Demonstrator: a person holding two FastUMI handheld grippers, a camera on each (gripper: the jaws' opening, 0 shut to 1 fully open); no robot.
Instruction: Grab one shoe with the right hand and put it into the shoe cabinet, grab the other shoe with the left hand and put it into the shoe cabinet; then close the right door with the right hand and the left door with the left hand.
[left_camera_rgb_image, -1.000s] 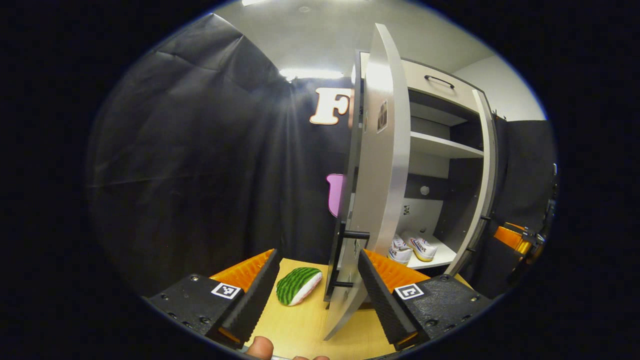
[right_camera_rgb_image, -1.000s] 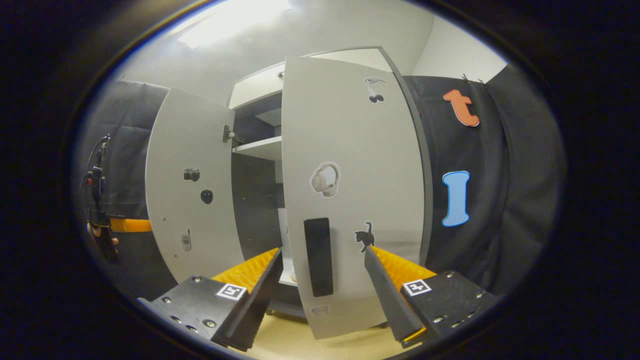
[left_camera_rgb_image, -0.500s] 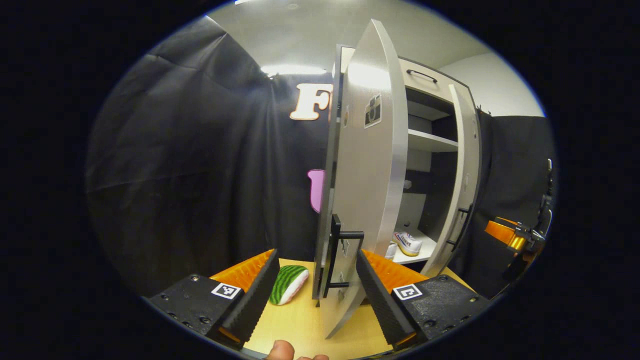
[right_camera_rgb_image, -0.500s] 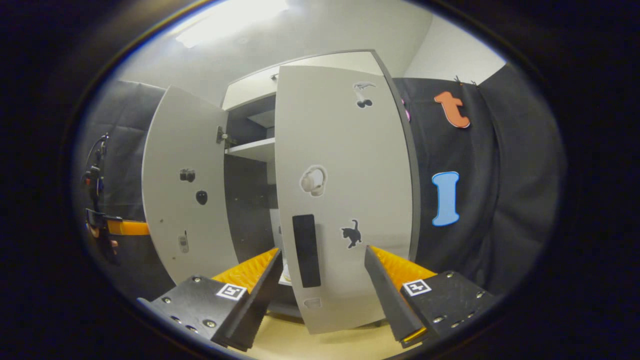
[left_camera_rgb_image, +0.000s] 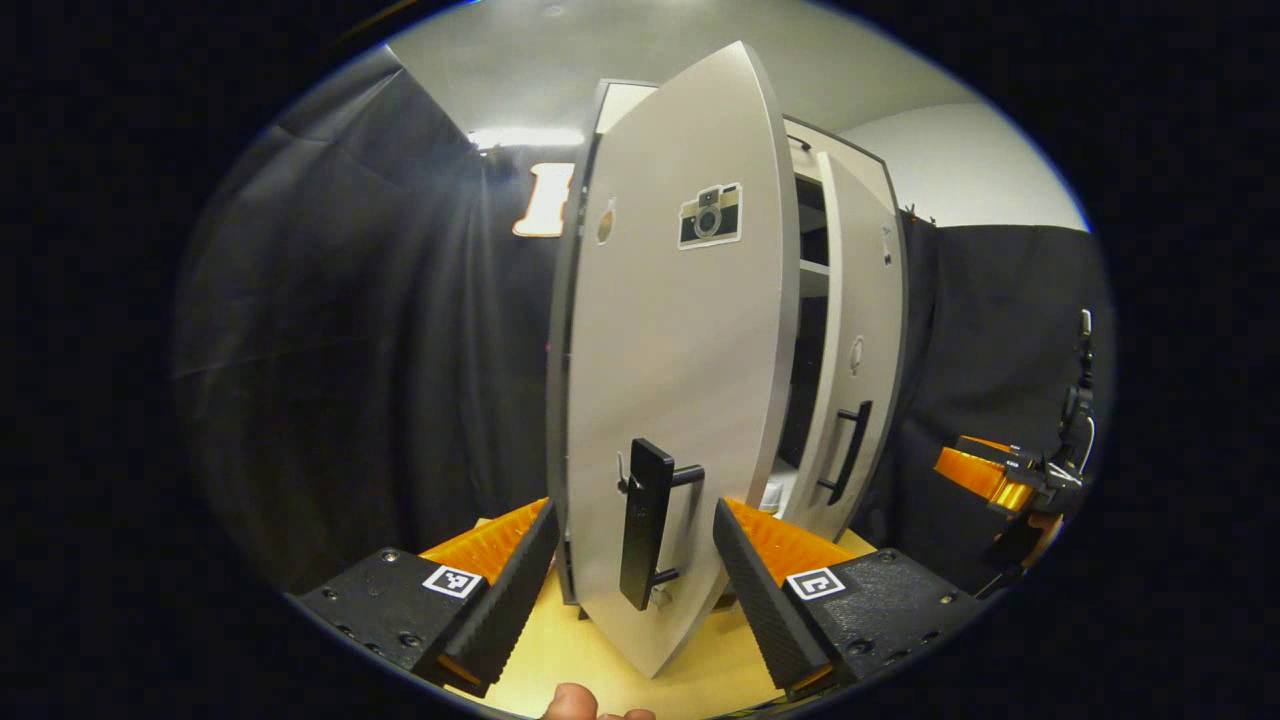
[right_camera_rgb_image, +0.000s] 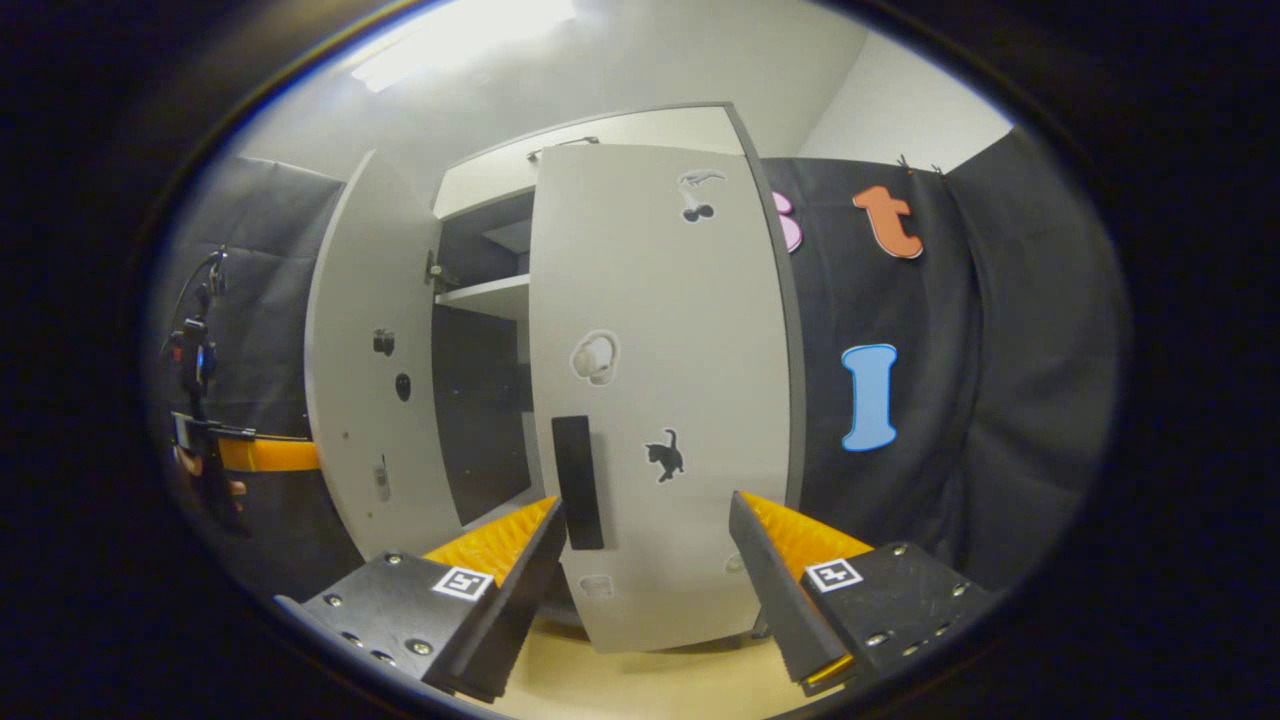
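- The left hand-held gripper (left_camera_rgb_image: 632, 560) is spread wide before the left door (left_camera_rgb_image: 670, 380), its black handle (left_camera_rgb_image: 645, 520) between the fingers.
- The right hand-held gripper (right_camera_rgb_image: 648, 570) is spread wide at the nearly closed right door (right_camera_rgb_image: 660, 400) of the shoe cabinet (right_camera_rgb_image: 600, 135).

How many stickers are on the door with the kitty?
3 clear ones: cherries up top, headphones in the middle, the cat lower down. A faint mark near the bottom may be another.

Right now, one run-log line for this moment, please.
stage: closing doors | left door: ajar | right door: ajar | left gripper: open at handle | right gripper: open
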